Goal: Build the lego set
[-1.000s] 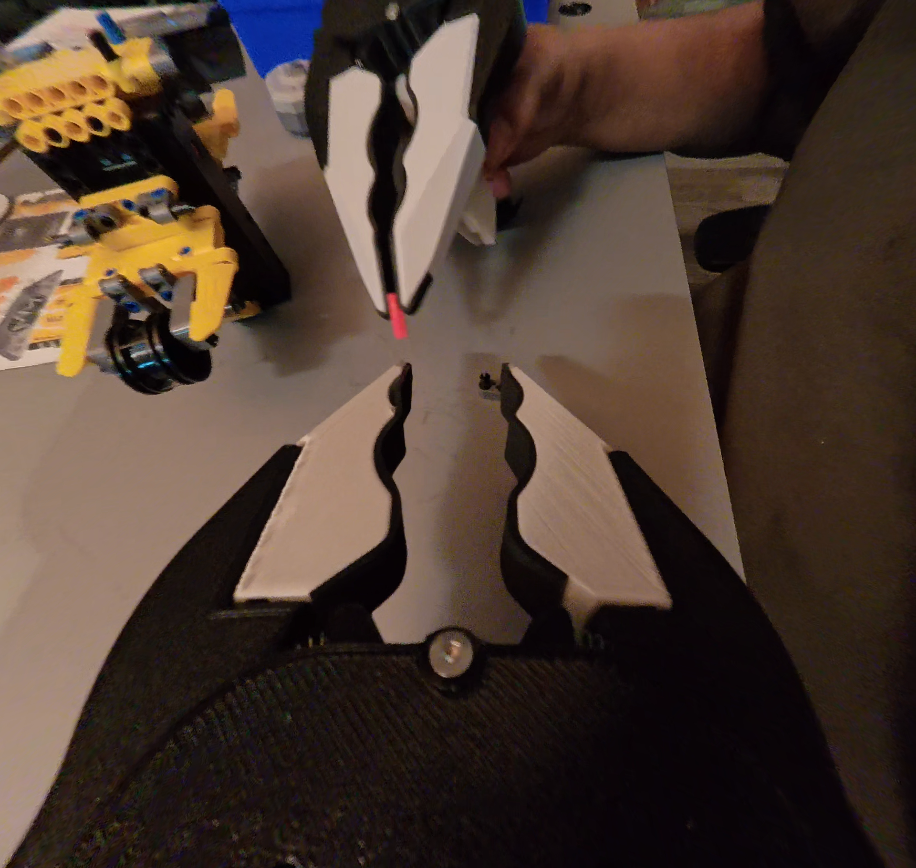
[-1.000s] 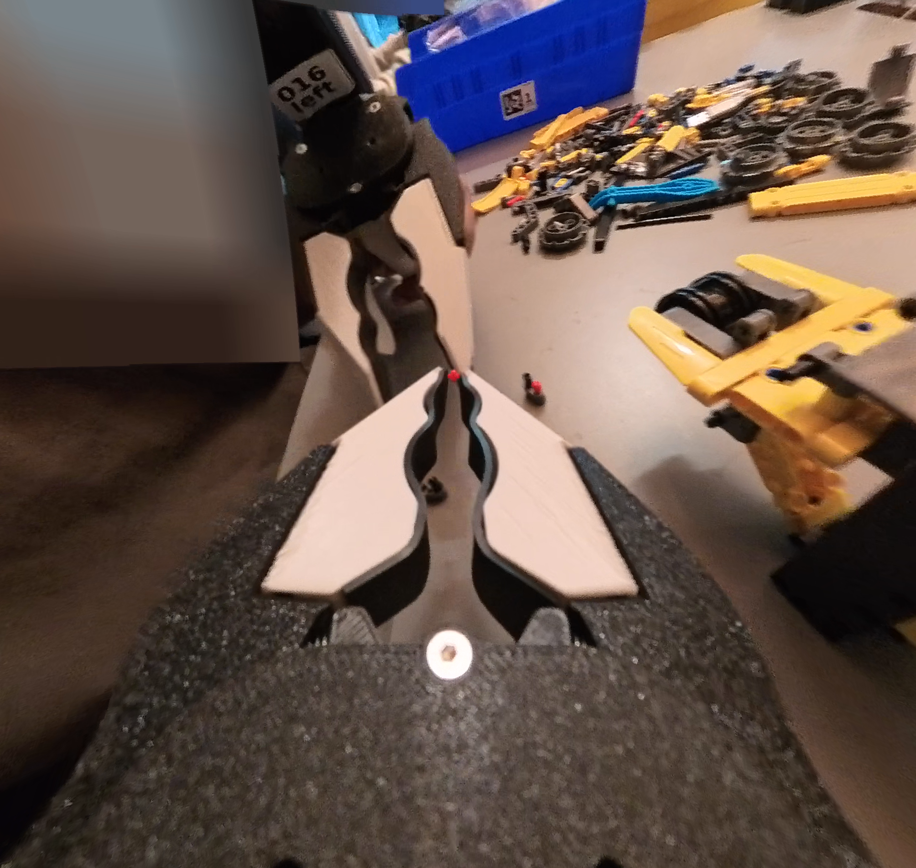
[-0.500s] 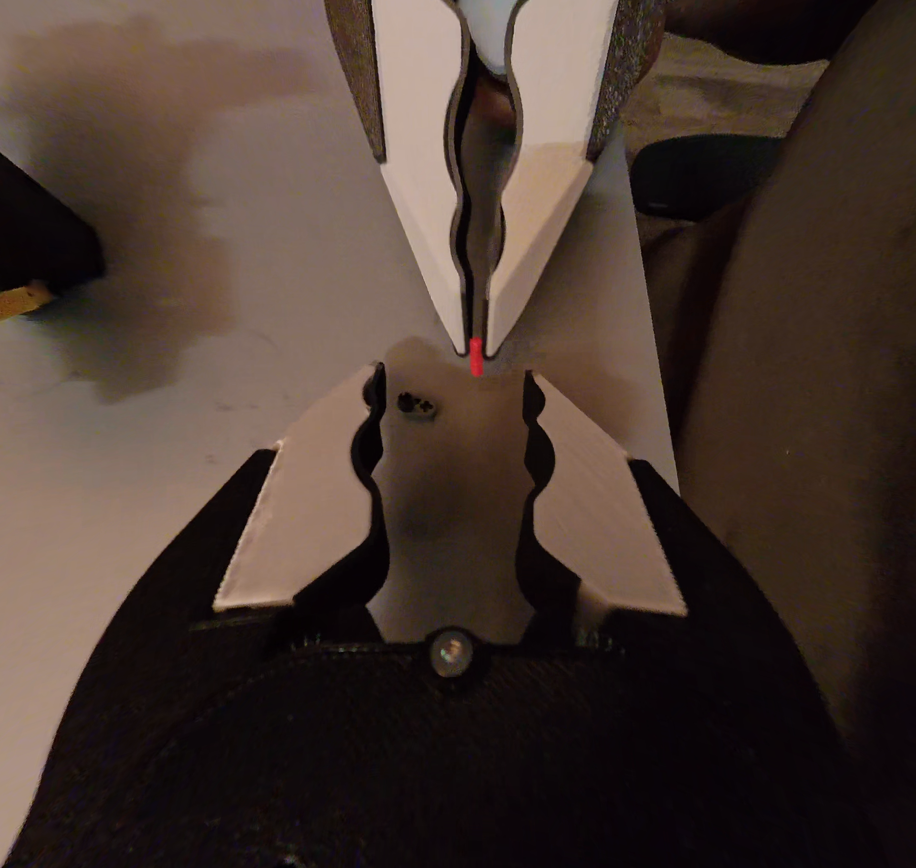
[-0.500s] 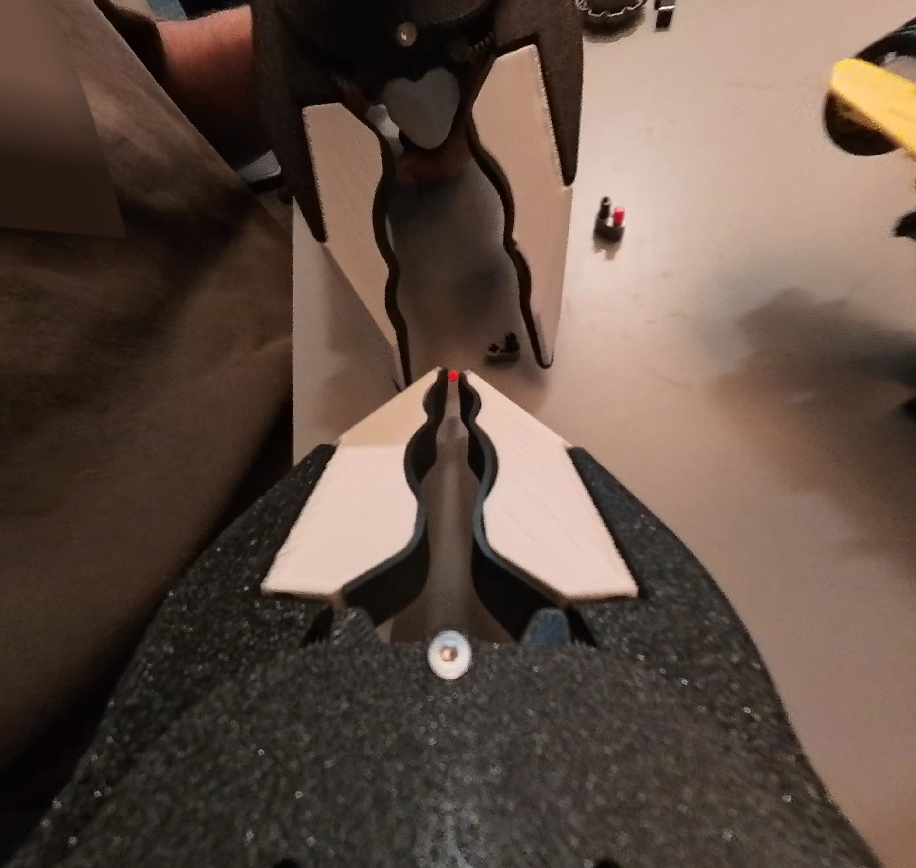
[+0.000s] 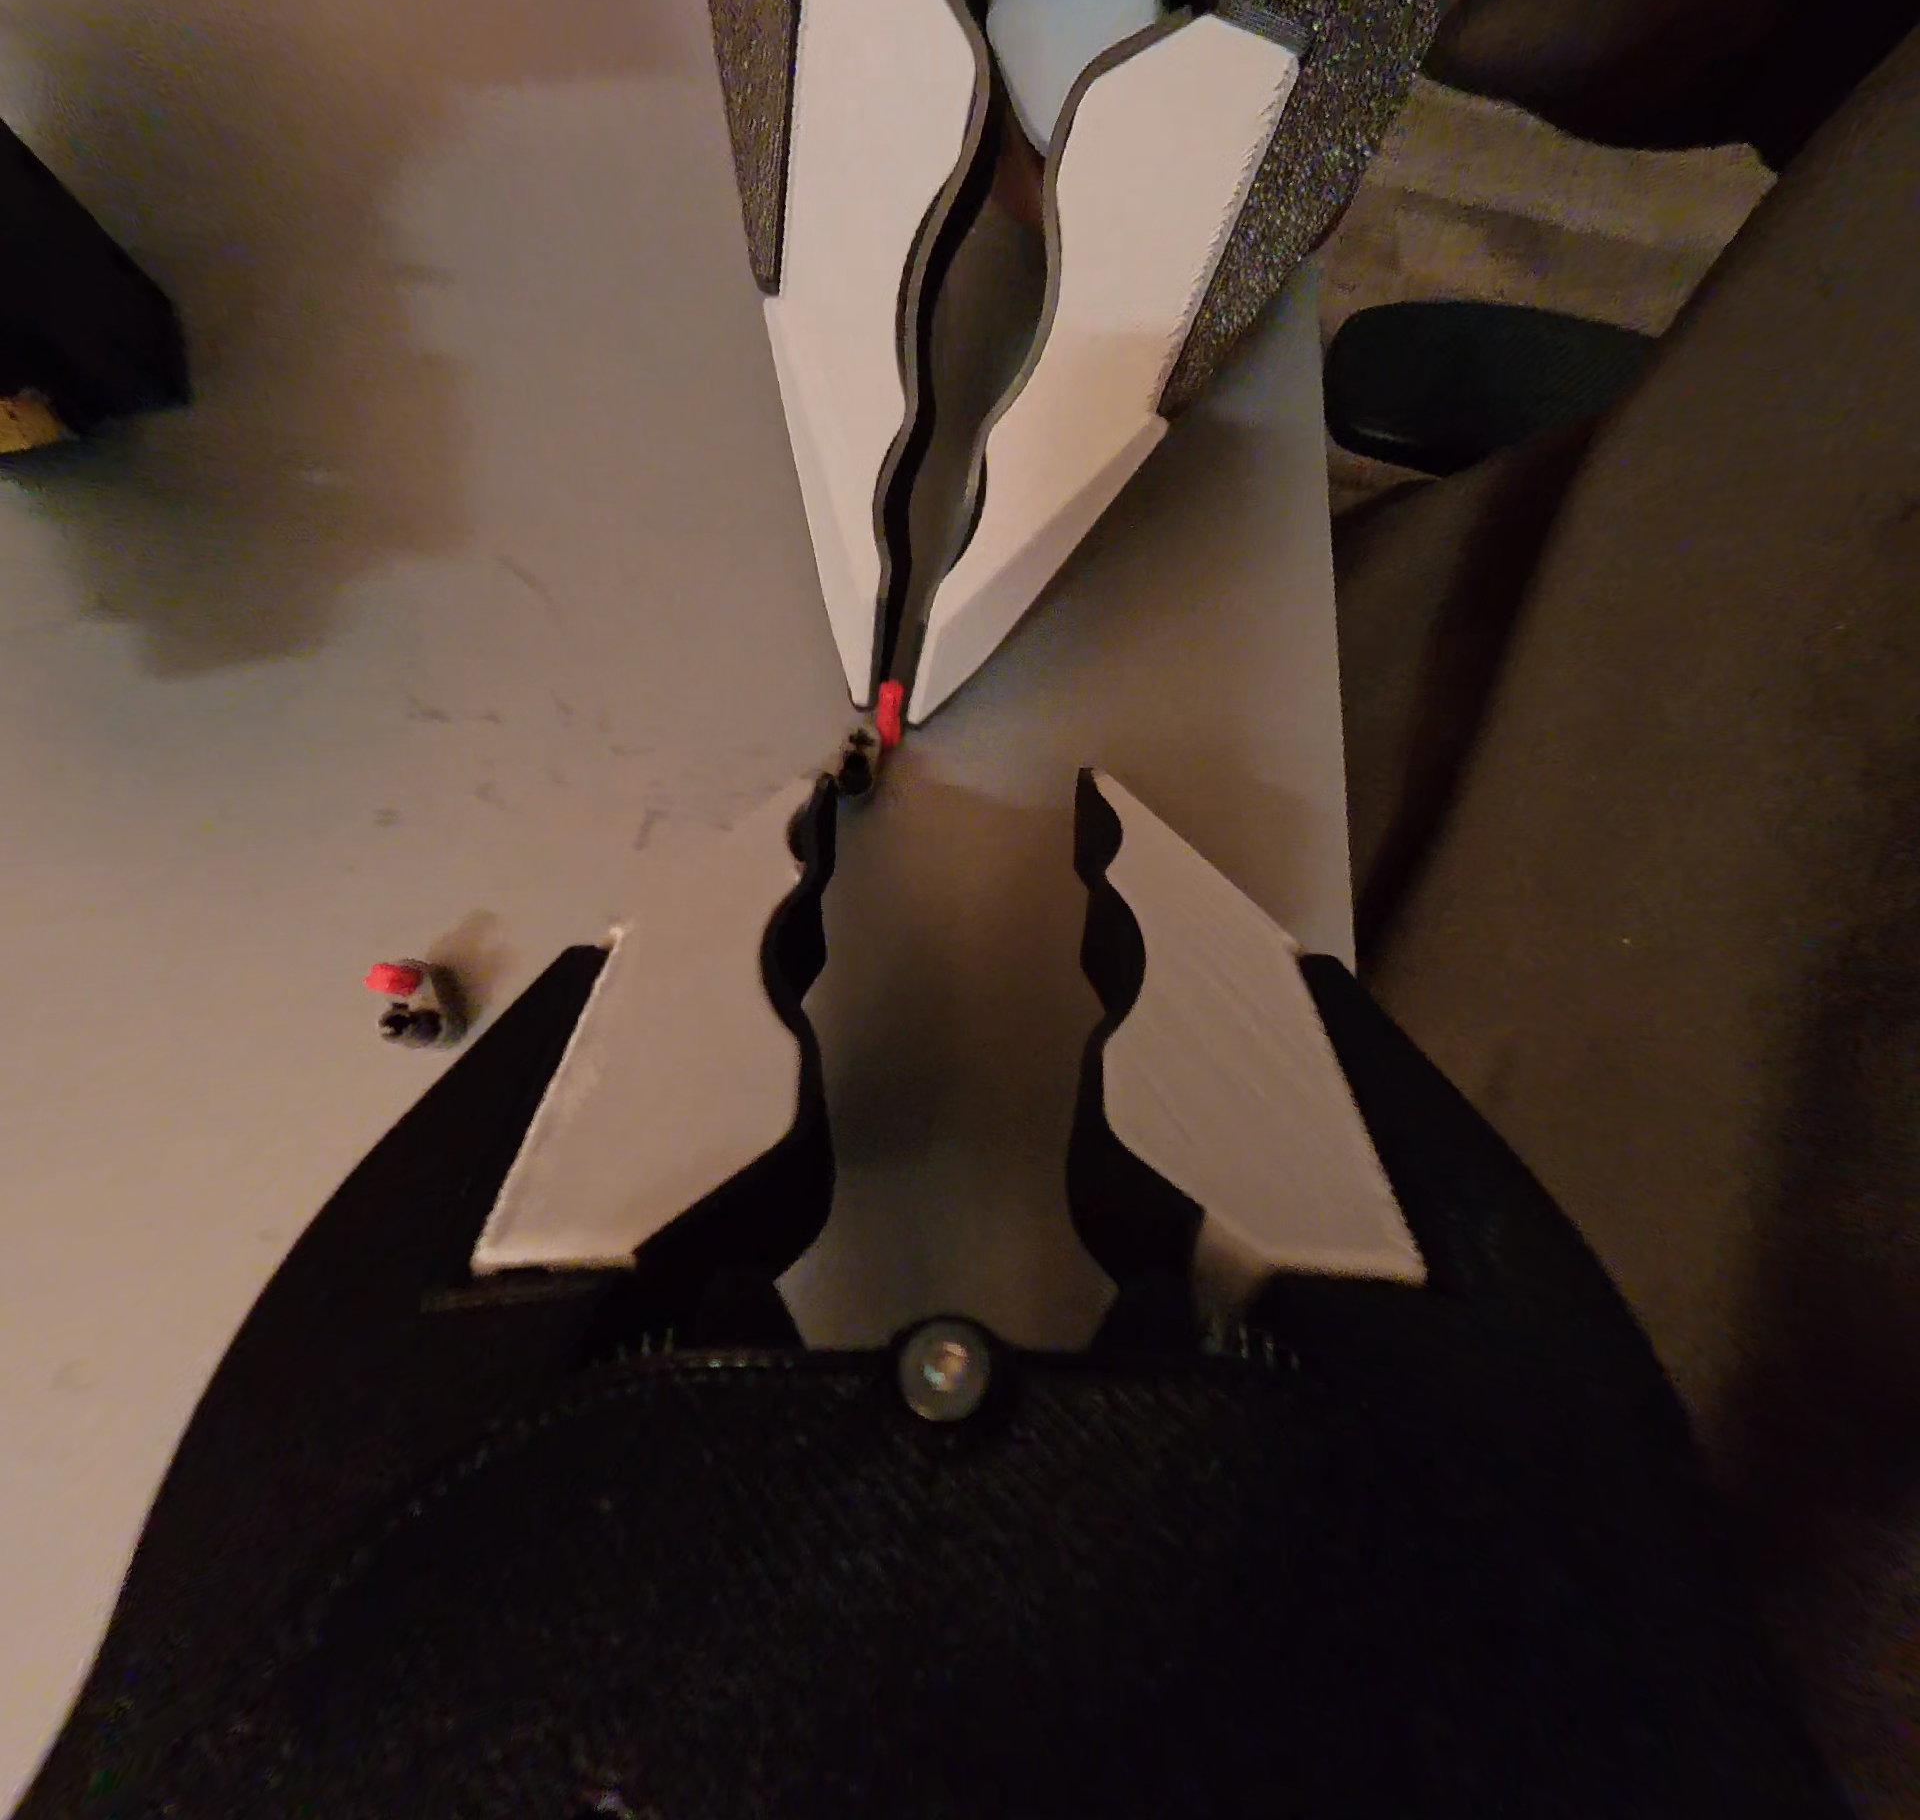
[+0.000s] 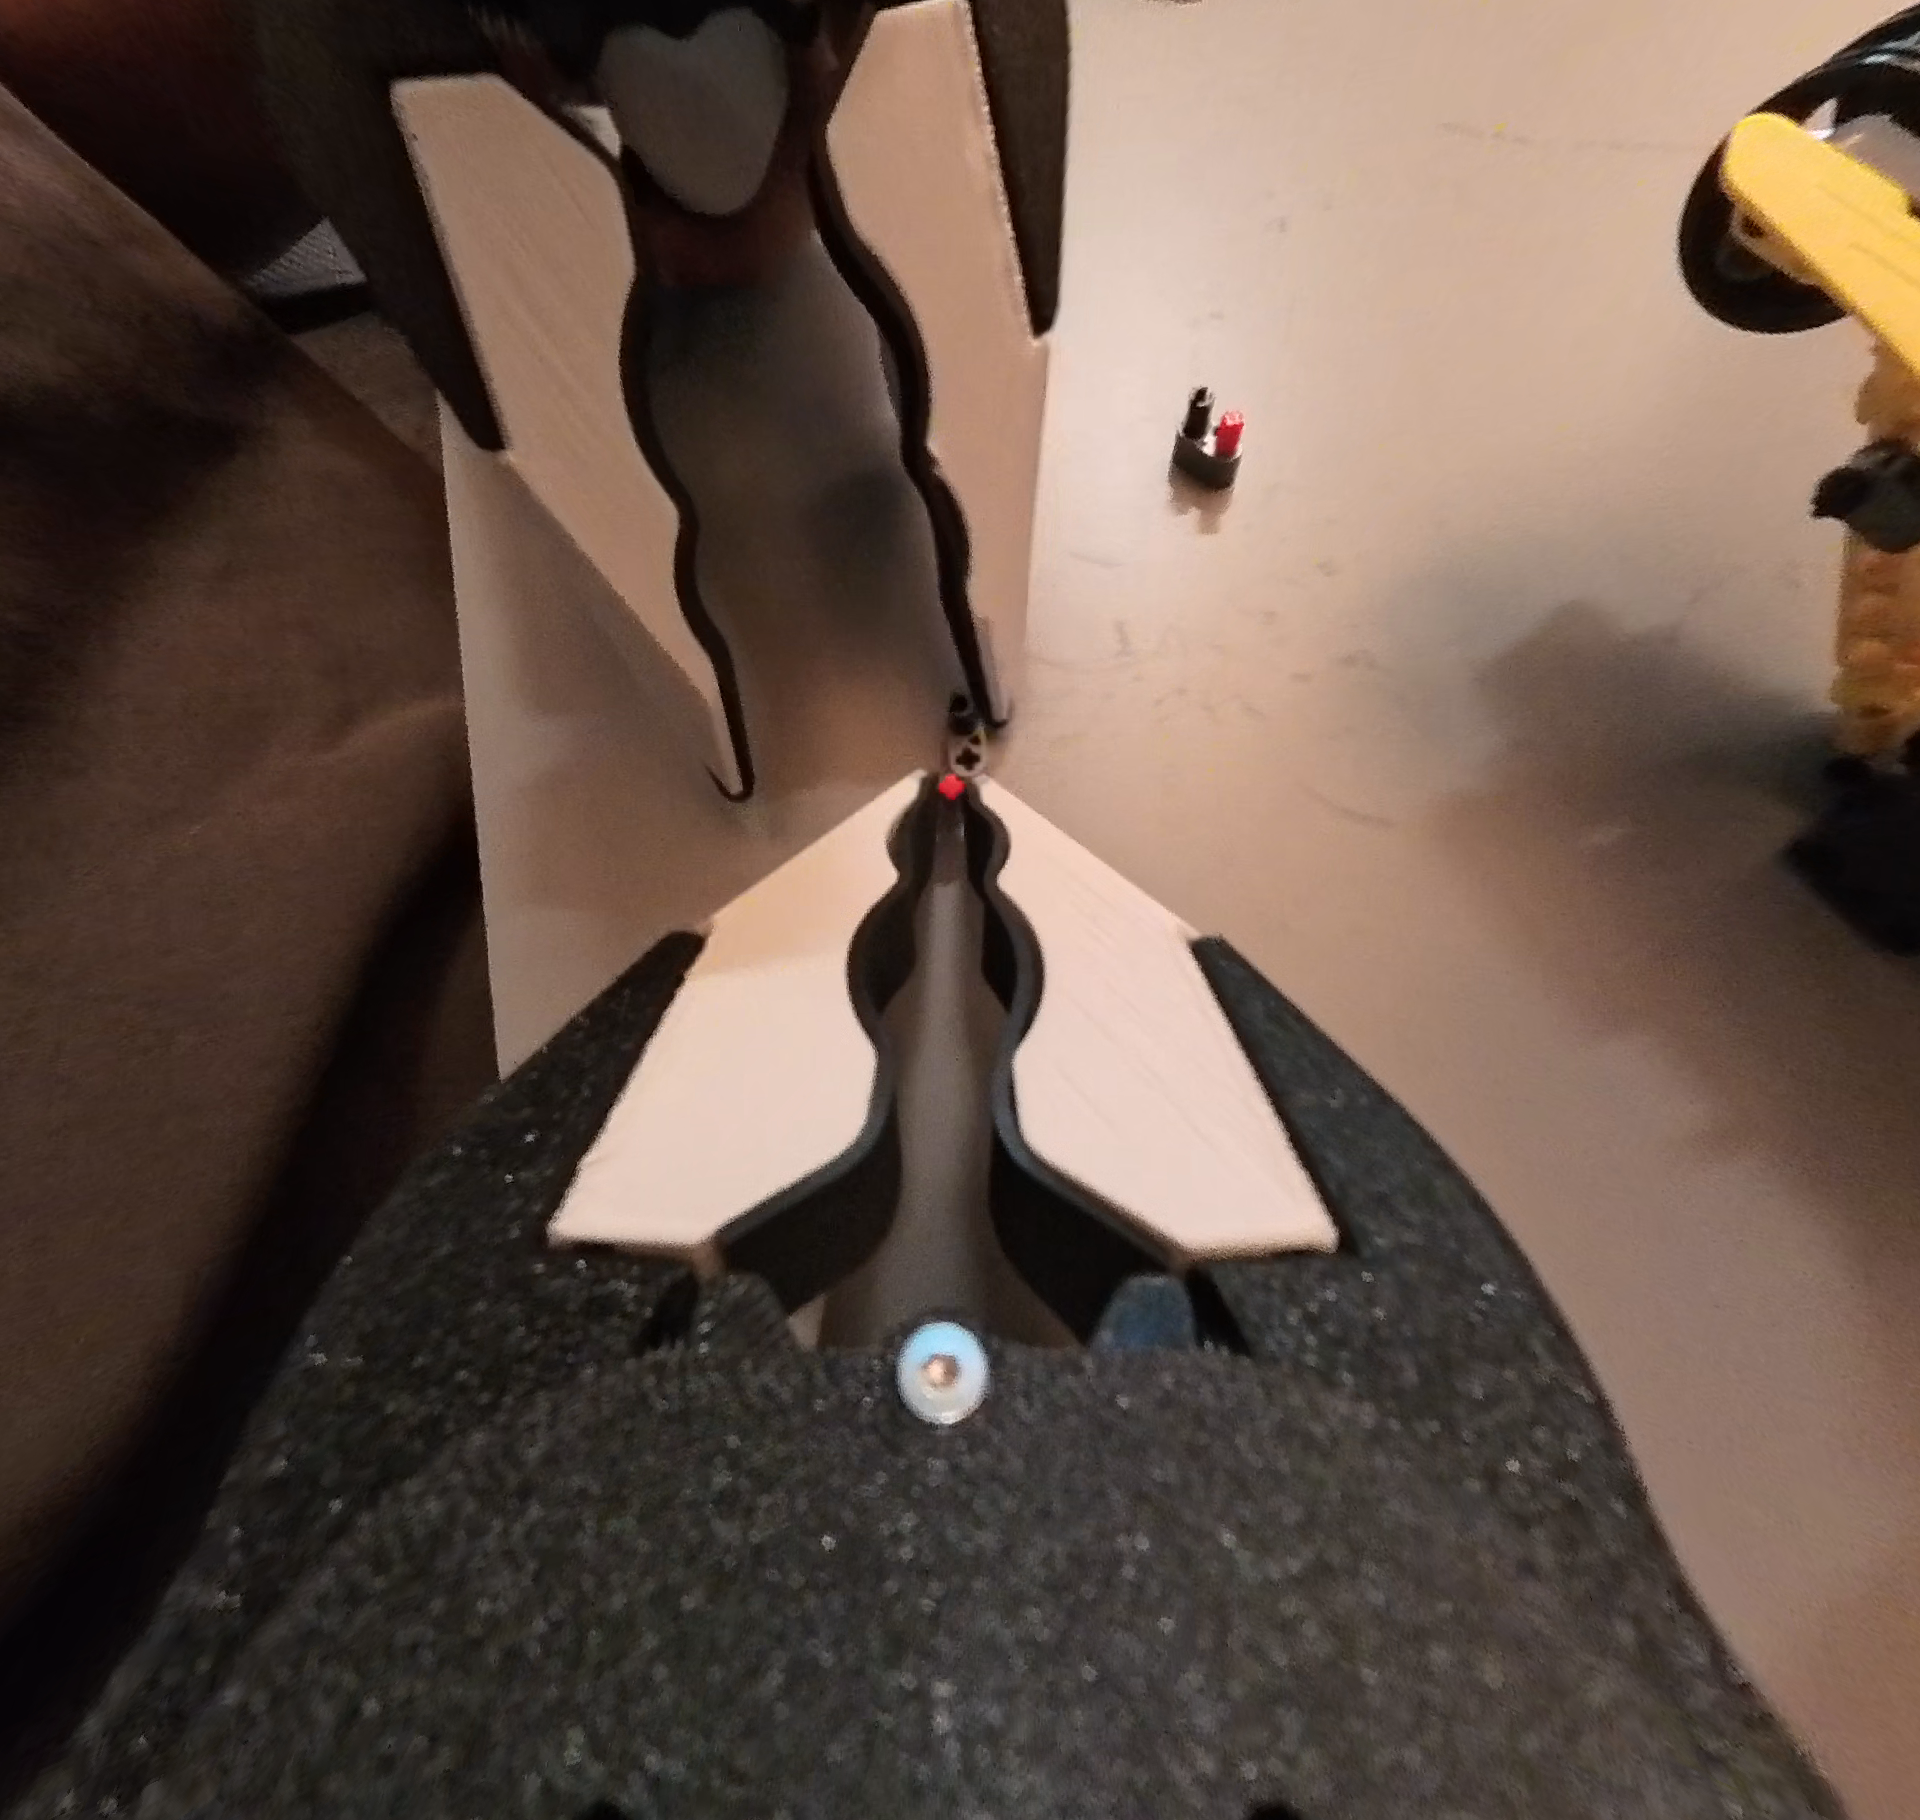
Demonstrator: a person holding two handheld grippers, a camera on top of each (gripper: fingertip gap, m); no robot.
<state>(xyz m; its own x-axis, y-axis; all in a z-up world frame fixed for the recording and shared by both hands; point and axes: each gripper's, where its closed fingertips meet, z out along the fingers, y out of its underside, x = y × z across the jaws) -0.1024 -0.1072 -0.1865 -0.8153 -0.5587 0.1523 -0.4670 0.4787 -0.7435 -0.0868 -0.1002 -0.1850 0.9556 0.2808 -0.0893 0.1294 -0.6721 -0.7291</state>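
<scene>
My right gripper [image 6: 949,802] is shut on a small red pin [image 6: 949,786] that sticks out of its tips. In the left wrist view the right gripper [image 5: 886,695] points down at the grey table [image 5: 312,783], and the red pin [image 5: 889,716] touches or nearly touches a tiny black connector [image 5: 858,764]. My left gripper [image 5: 953,783] is open and empty, facing the right one, with the connector just off its left fingertip. In the right wrist view the left gripper [image 6: 860,747] stands open above the connector [image 6: 966,740].
A second small black piece with a red pin [image 5: 410,1001] lies left of my left gripper; it also shows in the right wrist view [image 6: 1210,445]. A yellow and black brick model [image 6: 1829,212] stands at the right. The table edge [image 5: 1338,731] runs close by, with dark clothing beyond. Only a small space, under 4 cm, lies between the two pairs of fingers.
Both grippers have come lower and closer together. The red pin has moved down to the black connector, which now lies at my left gripper's left fingertip instead of between its fingers.
</scene>
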